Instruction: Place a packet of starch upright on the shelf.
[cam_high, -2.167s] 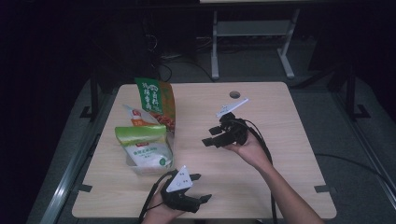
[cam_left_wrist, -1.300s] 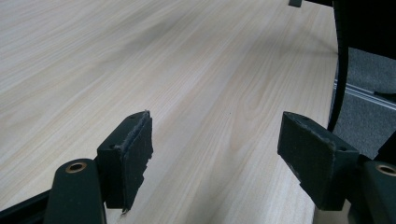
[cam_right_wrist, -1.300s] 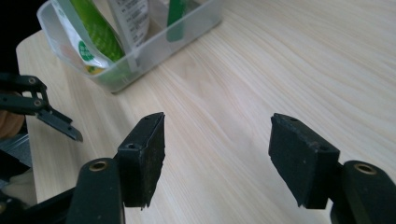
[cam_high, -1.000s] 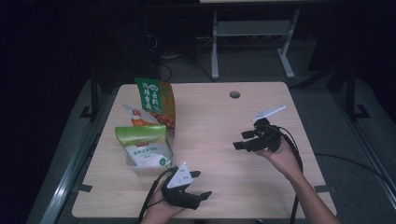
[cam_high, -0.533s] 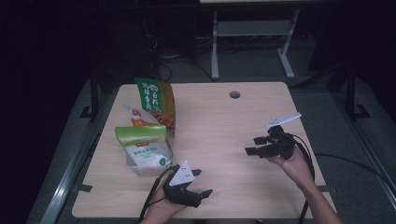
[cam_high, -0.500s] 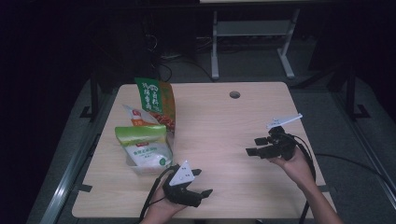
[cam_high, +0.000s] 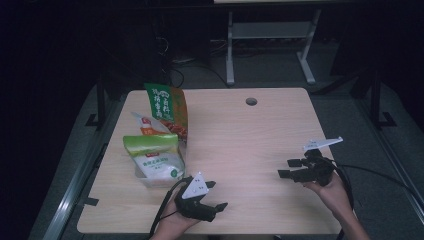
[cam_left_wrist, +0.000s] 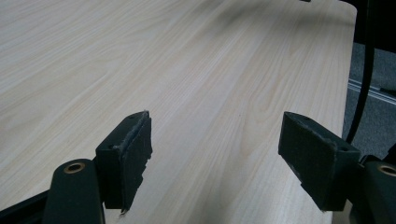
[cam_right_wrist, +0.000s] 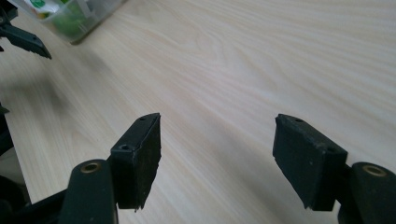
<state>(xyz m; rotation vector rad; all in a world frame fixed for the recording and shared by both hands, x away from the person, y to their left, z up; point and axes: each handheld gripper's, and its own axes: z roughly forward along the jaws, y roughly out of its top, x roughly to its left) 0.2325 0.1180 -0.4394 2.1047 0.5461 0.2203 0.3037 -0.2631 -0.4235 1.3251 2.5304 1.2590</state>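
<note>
Wooden bench (cam_high: 240, 140): three snack pouches (cam_high: 155, 160) clustered centre left of frame. Two tongs counted: left tongs (cam_high: 212, 196) lower centre, right tongs (cam_high: 290, 168) lower right; both gaping, gripping nothing.

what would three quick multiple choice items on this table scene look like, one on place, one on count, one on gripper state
1. Where do the snack bags stand on the table?
A. its left side
B. its right edge
C. its middle

2. How many snack bags are there?
A. one
B. three
C. five

3. How is the right gripper?
A. shut on a bag
B. open, holding nothing
C. shut on a cable

Answers:
1 A, the high view shows them grouped at the left, just beyond the left gripper.
2 B, a tall green and orange bag, a white and orange one and a green and white one.
3 B, the right gripper view shows bare wood between its spread jaws.
</note>
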